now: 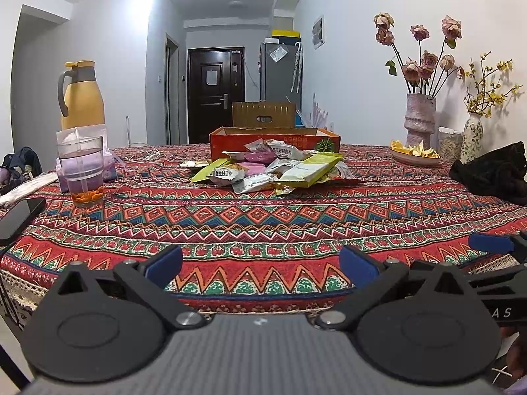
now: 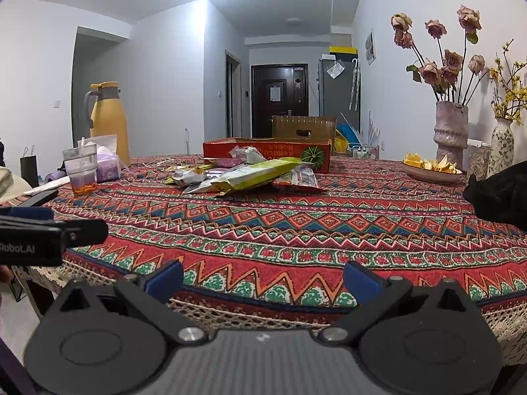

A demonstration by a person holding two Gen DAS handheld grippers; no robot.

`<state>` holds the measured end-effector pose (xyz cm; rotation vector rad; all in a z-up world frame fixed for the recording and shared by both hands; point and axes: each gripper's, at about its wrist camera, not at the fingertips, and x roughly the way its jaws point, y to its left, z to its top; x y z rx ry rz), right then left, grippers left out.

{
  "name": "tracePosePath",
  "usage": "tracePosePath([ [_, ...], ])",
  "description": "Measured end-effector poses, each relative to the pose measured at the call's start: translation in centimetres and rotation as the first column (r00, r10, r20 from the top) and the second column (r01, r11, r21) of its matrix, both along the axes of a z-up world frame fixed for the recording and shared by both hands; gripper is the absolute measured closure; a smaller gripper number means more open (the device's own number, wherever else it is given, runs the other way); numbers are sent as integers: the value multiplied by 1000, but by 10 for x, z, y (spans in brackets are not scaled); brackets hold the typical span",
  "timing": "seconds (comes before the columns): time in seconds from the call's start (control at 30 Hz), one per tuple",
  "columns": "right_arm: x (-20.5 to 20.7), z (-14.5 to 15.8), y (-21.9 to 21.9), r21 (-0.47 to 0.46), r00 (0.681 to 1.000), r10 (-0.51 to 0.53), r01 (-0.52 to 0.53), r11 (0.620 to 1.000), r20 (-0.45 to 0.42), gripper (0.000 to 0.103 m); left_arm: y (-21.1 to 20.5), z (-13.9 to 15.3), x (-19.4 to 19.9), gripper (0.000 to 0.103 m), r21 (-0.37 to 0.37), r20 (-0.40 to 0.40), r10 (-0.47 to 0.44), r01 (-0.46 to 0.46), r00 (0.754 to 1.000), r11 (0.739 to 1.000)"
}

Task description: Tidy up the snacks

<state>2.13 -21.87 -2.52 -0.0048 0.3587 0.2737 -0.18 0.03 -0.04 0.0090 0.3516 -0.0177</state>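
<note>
A heap of snack packets point(image 1: 270, 169) point(image 2: 243, 174), green, purple and silver, lies mid-table on the patterned cloth. Just behind it stands a shallow red cardboard box point(image 1: 324, 140) point(image 2: 316, 153). My left gripper point(image 1: 260, 265) hovers at the table's near edge, open, with nothing between its blue pads. My right gripper point(image 2: 262, 278) is also at the near edge, open and holding nothing. Both are well short of the packets. The right gripper's blue tip point(image 1: 490, 243) shows at the right of the left wrist view; the left gripper's body point(image 2: 49, 233) shows at the left of the right wrist view.
A glass point(image 1: 82, 171), tissue pack and yellow jug point(image 1: 82, 95) stand at the left, with a phone point(image 1: 19, 219) near the left edge. A dish of peels point(image 1: 415, 153), two vases point(image 1: 420, 118) and a black cloth point(image 1: 494, 172) sit at the right. A wooden chair back stands beyond the box.
</note>
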Motion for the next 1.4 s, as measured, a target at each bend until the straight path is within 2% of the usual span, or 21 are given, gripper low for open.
tracePosePath([
  [0.87, -1, -1, 1, -10, 1000, -1, 1, 1000, 6, 0, 0, -1, 2, 0, 13, -11, 13, -13, 1000, 1000],
  [1.4, 3, 22, 5, -25, 999, -9, 11, 1000, 43, 0, 2, 17, 10, 0, 22, 3, 25, -25, 1000, 999],
])
